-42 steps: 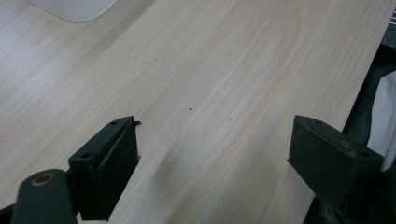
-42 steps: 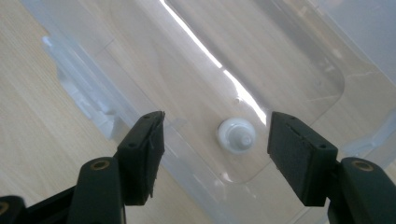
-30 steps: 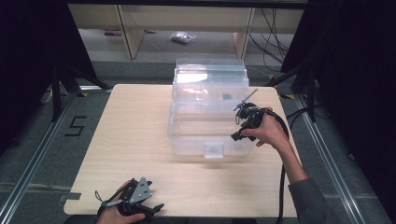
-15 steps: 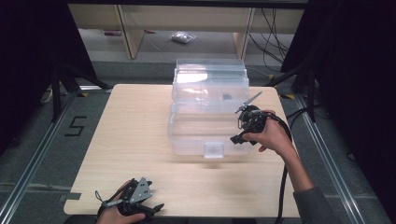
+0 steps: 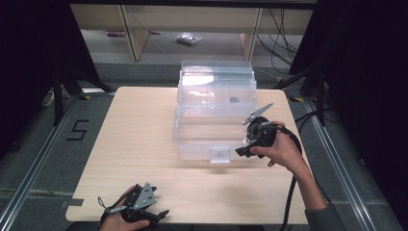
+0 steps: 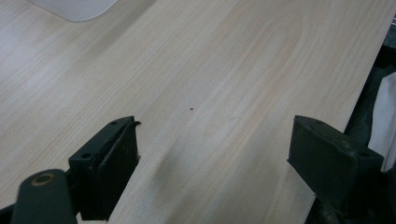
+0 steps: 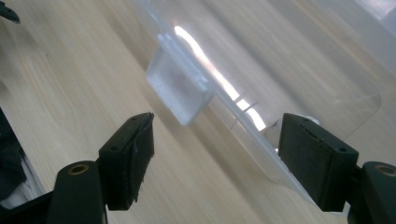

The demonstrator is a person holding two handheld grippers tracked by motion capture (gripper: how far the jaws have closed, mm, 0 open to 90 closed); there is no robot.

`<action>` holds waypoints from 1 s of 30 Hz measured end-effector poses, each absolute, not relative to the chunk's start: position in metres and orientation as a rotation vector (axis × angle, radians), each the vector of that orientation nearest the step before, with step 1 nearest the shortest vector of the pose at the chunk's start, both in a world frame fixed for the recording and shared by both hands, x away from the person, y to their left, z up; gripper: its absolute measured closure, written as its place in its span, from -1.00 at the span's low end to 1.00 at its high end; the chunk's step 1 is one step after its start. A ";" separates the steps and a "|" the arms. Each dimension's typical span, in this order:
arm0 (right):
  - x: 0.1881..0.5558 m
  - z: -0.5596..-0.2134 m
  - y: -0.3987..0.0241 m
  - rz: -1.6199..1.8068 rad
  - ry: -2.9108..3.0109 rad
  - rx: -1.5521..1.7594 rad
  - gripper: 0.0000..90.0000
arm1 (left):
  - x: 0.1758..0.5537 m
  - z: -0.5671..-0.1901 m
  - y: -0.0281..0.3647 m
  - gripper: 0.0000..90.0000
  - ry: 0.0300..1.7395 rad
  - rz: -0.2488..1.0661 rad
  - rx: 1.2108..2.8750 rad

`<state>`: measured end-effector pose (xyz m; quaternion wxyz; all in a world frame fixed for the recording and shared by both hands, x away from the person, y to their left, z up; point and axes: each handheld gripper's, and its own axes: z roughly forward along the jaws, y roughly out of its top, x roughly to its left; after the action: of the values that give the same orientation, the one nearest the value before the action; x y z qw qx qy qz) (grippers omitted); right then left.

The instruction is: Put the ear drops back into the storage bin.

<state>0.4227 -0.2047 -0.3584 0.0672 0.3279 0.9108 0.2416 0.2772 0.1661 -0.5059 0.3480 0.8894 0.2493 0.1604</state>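
Clear box shut on the worktop, right gripper backing off its latch

The clear plastic box sits mid-worktop, front latch down; the right gripper has just spread its jaws, nothing between them, drawing rightward, so the latching looks finished. The left gripper rests apart at the near edge.

Black hand-held gripper, grey three-cornered plate, trailing black cable, grey sleeve.

Clear plastic lidded box, front latch down, upright at table's far middle.
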 end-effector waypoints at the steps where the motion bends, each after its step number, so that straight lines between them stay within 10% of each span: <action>1: 0.423 -0.358 -0.205 0.728 2.745 0.988 -0.38 | 0.277 -0.506 0.166 -0.66 0.641 0.418 2.312; 30: 0.385 -0.378 -0.199 0.862 2.744 0.914 -0.41 | 0.278 -0.505 0.167 -0.66 0.651 0.418 2.311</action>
<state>0.3851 -0.1990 -0.3776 0.0616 0.3022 0.9075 0.2851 0.2775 0.1666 -0.5051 0.3449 0.8901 0.2507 0.1608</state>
